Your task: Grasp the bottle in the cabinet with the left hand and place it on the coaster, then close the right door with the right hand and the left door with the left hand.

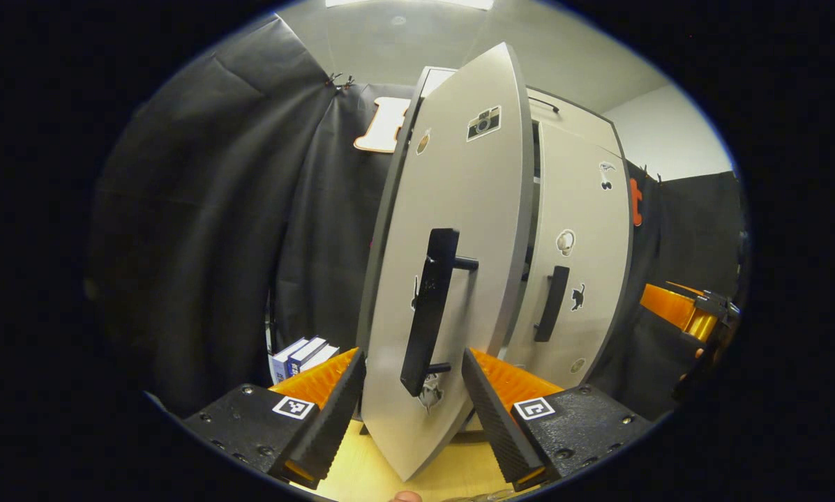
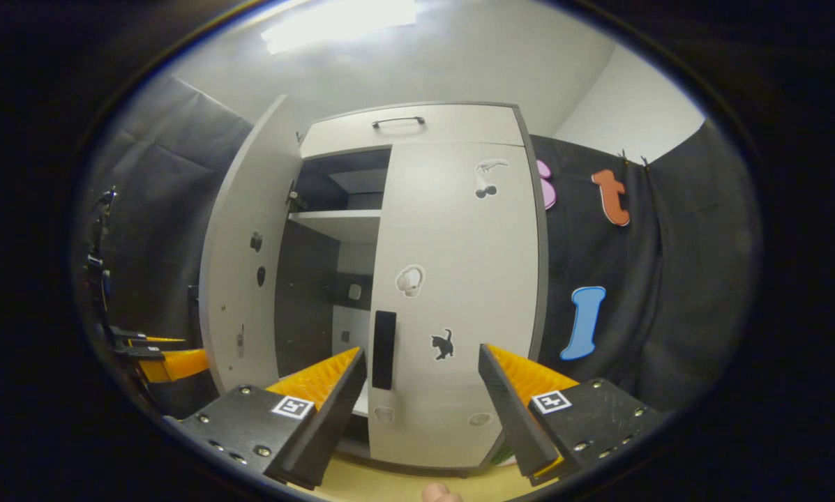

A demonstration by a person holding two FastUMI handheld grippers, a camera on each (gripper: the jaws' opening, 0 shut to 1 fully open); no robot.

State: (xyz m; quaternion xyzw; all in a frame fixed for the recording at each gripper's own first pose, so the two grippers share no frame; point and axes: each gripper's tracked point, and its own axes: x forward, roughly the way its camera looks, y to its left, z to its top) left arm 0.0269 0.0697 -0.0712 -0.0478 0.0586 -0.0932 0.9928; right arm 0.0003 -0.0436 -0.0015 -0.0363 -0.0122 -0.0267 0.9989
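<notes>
The grey cabinet's left door (image 1: 459, 209) stands partly open, swung toward me, with its black handle (image 1: 431, 307) close ahead. My left gripper (image 1: 412, 357) is open, and the handle's lower end sits in line with the gap between its fingers; I cannot tell if they touch it. The right door (image 2: 459, 279) is shut flat against the cabinet, its black handle (image 2: 384, 348) near its left edge. In front of that door my right gripper (image 2: 422, 350) is open and holds nothing. In the right gripper view the left door (image 2: 243, 279) stands open, showing dark shelves (image 2: 337, 223) inside.
The cabinet stands on a light wooden table (image 1: 361, 474). A few blue and white boxes (image 1: 302, 355) stand left of the cabinet. A top drawer with a thin handle (image 2: 397, 122) sits above the doors. The other gripper appears at far right (image 1: 689, 310) and far left (image 2: 159, 359).
</notes>
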